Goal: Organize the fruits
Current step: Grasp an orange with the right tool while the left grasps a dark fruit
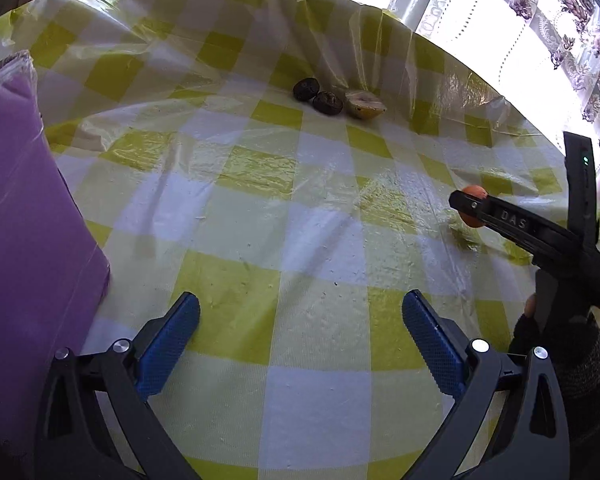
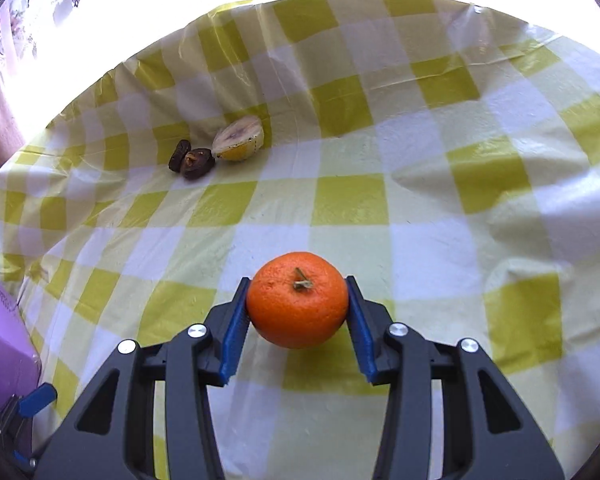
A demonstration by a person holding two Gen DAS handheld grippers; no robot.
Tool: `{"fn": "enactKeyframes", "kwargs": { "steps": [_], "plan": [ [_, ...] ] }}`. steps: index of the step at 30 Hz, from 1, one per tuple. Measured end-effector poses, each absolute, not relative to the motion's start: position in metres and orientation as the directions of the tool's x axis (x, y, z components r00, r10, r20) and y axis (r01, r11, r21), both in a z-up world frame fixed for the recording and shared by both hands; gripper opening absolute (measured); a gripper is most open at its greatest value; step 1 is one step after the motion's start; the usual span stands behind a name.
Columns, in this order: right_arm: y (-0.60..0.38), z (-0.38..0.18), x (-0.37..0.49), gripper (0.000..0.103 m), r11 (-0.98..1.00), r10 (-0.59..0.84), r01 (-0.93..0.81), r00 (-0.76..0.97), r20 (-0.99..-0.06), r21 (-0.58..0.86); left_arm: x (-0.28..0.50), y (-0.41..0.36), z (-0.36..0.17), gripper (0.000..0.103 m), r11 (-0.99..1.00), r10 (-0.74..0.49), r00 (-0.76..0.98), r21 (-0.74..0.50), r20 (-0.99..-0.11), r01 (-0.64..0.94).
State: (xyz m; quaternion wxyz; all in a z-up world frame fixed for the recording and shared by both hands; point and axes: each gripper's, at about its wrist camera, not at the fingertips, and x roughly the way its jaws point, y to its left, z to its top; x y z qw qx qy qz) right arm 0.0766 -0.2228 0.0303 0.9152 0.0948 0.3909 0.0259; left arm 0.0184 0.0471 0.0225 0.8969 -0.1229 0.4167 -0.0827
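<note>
left wrist view, left to right: a purple box stands at the left edge of the table, which is covered by a yellow-and-white checked cloth. the left claw is wide, with nothing between its blue pads, and sits low over the cloth. at the far side of the table lie two dark fruits, touching each other, and just right of them a cut yellow fruit half, cut face up. at the right, the right claw is seen from the side with an orange gripped at its tip, raised off the cloth. a gloved hand holds its handle. a patterned curtain hangs beyond the table at upper right.

right wrist view, left to right: the purple box shows at the lower left edge. the dark fruits and the fruit half sit together at the far left of the cloth. the right claw is closed on the orange, one blue pad pressed to each side, stem end facing the camera. the orange is well apart from the other fruits, nearer the camera.
</note>
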Motion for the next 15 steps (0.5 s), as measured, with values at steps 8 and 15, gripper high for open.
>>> {"fn": "enactKeyframes", "kwargs": {
  "steps": [8, 15],
  "plan": [
    [-0.240, 0.027, 0.043, 0.046, 0.964, 0.155, 0.043, 0.707, -0.690, 0.261, 0.120, 0.012, 0.032, 0.097, 0.972, -0.184, 0.645, -0.236, -0.742, 0.005],
    [-0.233, 0.025, 0.049, 0.046, 0.967, 0.164, 0.026, 0.695, -0.701, 0.252, 0.219, -0.005, 0.031, 0.078, 0.987, -0.123, 0.622, -0.159, -0.773, -0.003]
  ]
}}
